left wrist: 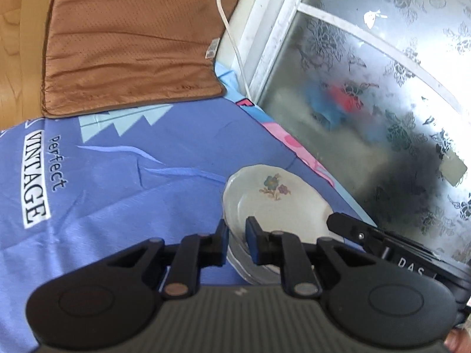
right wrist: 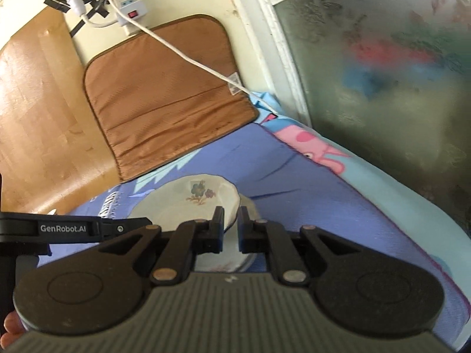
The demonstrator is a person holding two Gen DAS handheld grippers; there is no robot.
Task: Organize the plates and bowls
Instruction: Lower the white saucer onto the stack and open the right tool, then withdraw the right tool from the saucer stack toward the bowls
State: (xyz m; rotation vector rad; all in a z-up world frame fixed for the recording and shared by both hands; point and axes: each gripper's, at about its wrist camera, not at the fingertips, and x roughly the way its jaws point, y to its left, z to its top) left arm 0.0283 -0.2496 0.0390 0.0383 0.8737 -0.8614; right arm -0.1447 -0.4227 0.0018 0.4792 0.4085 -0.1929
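Observation:
A white dish with a flower print (left wrist: pixel 273 194) sits tilted over a second dish (left wrist: pixel 253 270) on the blue cloth. My left gripper (left wrist: pixel 236 226) is shut on the near rim of the flowered dish. In the right wrist view my right gripper (right wrist: pixel 231 214) is shut on the opposite rim of the same flowered dish (right wrist: pixel 188 200), with the lower dish (right wrist: pixel 223 264) showing beneath. Each view shows the other gripper's black finger (left wrist: pixel 341 223) (right wrist: pixel 129 223) reaching the dish's edge.
A blue printed cloth (left wrist: pixel 117 191) covers the surface. A brown mat (left wrist: pixel 126 44) lies at its far end. A frosted flower-patterned window (left wrist: pixel 382 88) runs along the right. A white cable (right wrist: pixel 188 56) leads to a power strip (right wrist: pixel 129 3) on the wall, and a wooden panel (right wrist: pixel 38 103) stands at the left.

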